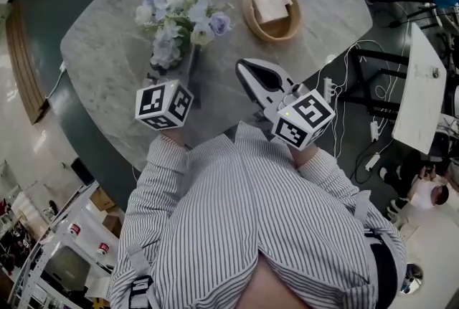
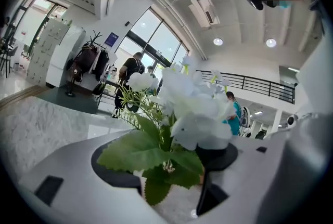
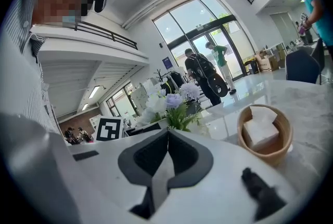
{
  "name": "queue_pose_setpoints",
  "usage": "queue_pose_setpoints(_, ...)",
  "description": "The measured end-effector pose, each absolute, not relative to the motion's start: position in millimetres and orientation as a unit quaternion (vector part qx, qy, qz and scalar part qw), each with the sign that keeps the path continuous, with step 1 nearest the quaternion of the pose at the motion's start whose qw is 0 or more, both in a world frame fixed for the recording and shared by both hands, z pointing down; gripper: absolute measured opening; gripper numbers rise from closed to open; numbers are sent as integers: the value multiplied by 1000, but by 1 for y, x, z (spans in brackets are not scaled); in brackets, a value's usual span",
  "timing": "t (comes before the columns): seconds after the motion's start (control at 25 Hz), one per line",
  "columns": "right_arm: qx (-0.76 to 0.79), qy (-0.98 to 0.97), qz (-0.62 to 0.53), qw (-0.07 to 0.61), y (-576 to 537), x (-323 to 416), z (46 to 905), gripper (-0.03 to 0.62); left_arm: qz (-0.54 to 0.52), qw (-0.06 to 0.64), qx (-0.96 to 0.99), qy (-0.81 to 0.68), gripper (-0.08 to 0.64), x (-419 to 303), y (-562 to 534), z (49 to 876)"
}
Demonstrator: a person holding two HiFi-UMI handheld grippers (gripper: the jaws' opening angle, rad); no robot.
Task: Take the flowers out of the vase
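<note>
A bunch of white, pale blue and lilac artificial flowers stands on the round marble table. In the left gripper view its green leaves and white blooms fill the frame. My left gripper reaches into the bunch from the near side. It is open, with the stems and leaves between its jaws. The vase is hidden under the foliage and the gripper. My right gripper hovers to the right of the flowers, shut and empty, as the right gripper view also shows.
A round wooden bowl holding folded white napkins sits on the table right of the flowers. The table's near edge runs just ahead of my striped shirt. Cables and white desks lie on the floor to the right.
</note>
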State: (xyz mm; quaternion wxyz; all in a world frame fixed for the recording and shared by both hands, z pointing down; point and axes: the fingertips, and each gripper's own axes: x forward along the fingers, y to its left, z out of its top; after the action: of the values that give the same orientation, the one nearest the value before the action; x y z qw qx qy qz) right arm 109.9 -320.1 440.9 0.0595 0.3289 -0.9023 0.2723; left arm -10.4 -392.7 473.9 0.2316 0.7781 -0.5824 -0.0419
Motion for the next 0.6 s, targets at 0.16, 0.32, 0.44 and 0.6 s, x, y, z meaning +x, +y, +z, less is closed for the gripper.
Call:
queue_pose_setpoints(0.16, 330, -902, 273, 60, -323, 111, 441, 15, -31, 235, 775, -586, 339, -9, -394, 480)
queue_pose_setpoints(0.32, 329, -902, 274, 65, -323, 112, 442, 15, -25, 231, 775, -587, 290, -7, -396, 480)
queue_pose_setpoints(0.44, 329, -901, 274, 68, -322, 112, 442, 15, -18, 225, 770, -597, 177, -12, -396, 479)
queue_pose_setpoints(0.6, 330, -900, 277, 67, -322, 112, 441, 15, -11, 221, 769, -599, 139, -15, -395, 478)
